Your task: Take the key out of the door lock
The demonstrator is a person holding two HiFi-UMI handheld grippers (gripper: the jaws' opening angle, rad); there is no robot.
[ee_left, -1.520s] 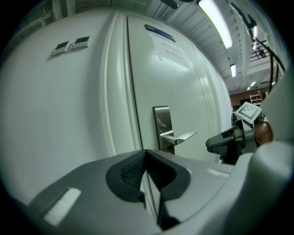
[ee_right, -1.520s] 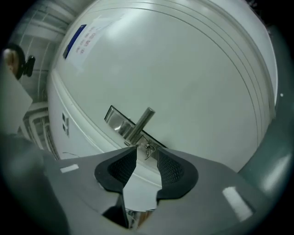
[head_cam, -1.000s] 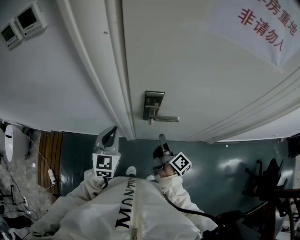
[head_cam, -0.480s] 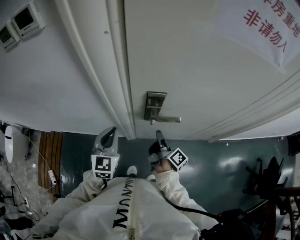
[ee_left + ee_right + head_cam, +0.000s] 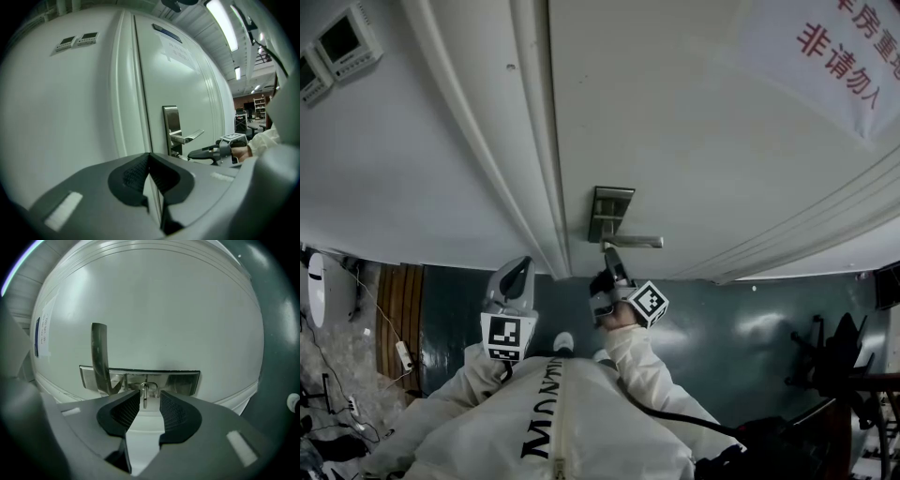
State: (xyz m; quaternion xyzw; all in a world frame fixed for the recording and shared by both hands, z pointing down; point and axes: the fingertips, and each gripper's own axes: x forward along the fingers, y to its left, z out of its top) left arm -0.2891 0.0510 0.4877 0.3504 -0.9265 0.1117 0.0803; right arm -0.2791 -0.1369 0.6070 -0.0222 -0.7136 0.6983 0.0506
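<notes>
Over my shoulders, I count two grippers before one white door [image 5: 694, 122]. The left gripper [image 5: 522, 264] hangs back by the frame. The right gripper [image 5: 610, 255] has its tips close to one lock plate [image 5: 610, 208] with one handle [image 5: 636, 242]. Two wall panels [image 5: 342, 37] sit at upper left, and one red-lettered sign [image 5: 834, 47] at upper right.

Along the left gripper, I see its jaws pressed together on nothing.

Along the right gripper, the jaws stand apart. One key [image 5: 145, 397] sits in the lock between the tips, and as far as I can tell it touches neither pad.
</notes>
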